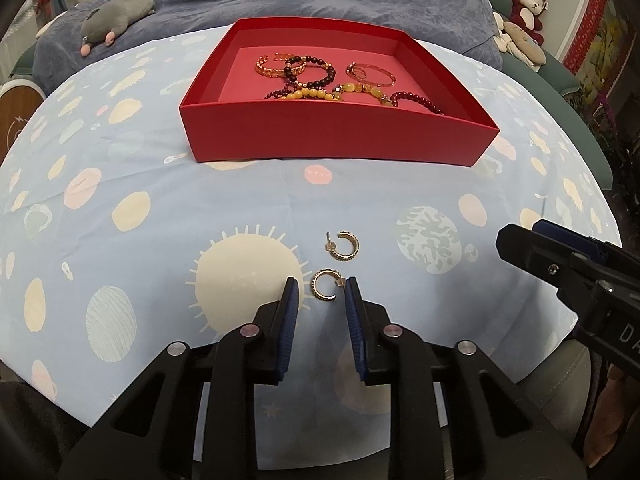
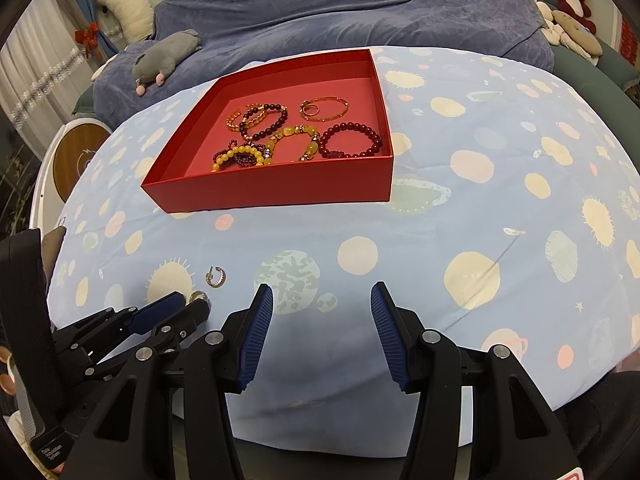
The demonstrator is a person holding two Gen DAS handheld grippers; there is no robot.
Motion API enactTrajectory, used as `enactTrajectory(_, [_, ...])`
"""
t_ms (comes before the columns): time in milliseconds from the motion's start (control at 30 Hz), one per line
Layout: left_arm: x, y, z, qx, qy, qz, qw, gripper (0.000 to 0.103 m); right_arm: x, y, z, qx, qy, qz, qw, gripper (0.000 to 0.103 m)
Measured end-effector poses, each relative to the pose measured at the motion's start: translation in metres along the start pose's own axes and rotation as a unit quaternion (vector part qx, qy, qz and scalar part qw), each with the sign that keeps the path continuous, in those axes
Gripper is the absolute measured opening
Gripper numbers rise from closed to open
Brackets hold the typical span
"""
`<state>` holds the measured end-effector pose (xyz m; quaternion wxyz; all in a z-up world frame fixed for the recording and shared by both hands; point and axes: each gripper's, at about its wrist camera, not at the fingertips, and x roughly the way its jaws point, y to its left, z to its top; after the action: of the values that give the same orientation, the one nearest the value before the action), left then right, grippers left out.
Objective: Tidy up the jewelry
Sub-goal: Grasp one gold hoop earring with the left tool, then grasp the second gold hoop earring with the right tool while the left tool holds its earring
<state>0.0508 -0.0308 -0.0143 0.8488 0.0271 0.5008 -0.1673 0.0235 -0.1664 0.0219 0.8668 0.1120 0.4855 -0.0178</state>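
Note:
Two small gold hoop earrings lie on the planet-print cloth. The nearer earring (image 1: 326, 290) sits between the blue pads of my left gripper (image 1: 322, 282). Its post is against the right pad, with a gap to the left pad, so the jaws stand narrowly open around it. The other earring (image 1: 344, 246) lies just beyond. In the right wrist view the same pair shows as the nearer earring (image 2: 199, 295), the farther earring (image 2: 217, 276) and the left gripper (image 2: 192, 302). My right gripper (image 2: 322, 300) is open over bare cloth, holding nothing. A red box (image 1: 340, 136) farther back holds several bracelets (image 2: 348, 140).
The cloth (image 2: 440, 240) covers a rounded surface that drops away at the near and side edges. A grey plush animal (image 1: 116, 20) lies on the blue blanket behind the box. More plush toys (image 1: 528, 4) sit at the far right. A round wooden item (image 2: 76, 160) stands at the left.

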Motion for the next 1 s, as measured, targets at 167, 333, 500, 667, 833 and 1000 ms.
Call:
enactTrajectory(167, [-0.002,0.007,-0.001,-0.003,0.000,-0.008,1.0000,0.004,0.001,0.005,-0.001,-0.006,0.002,0.004,1.000,0.050])
enactTrajectory(333, [-0.009,0.019,-0.006,-0.014,-0.006,-0.002,0.9999,0.003,0.005,0.014,-0.003,-0.017,0.008,0.011,1.000,0.050])
enactTrajectory(500, [-0.013,0.031,-0.008,-0.035,-0.009,-0.004,0.9994,0.003,0.010,0.025,-0.004,-0.029,0.012,0.017,0.999,0.050])
enactTrajectory(667, [-0.016,0.022,-0.003,-0.029,-0.014,-0.020,0.9993,0.023,0.011,0.024,-0.004,-0.027,0.013,0.014,0.999,0.050])
enactTrajectory(833, [-0.003,0.005,0.001,-0.011,-0.007,-0.016,0.9998,0.032,0.010,0.017,-0.003,-0.019,0.013,0.009,1.000,0.050])
enactTrajectory(1000, [0.001,0.003,0.004,-0.004,-0.008,-0.016,0.9998,0.016,0.011,0.017,-0.003,-0.020,0.015,0.012,1.000,0.050])
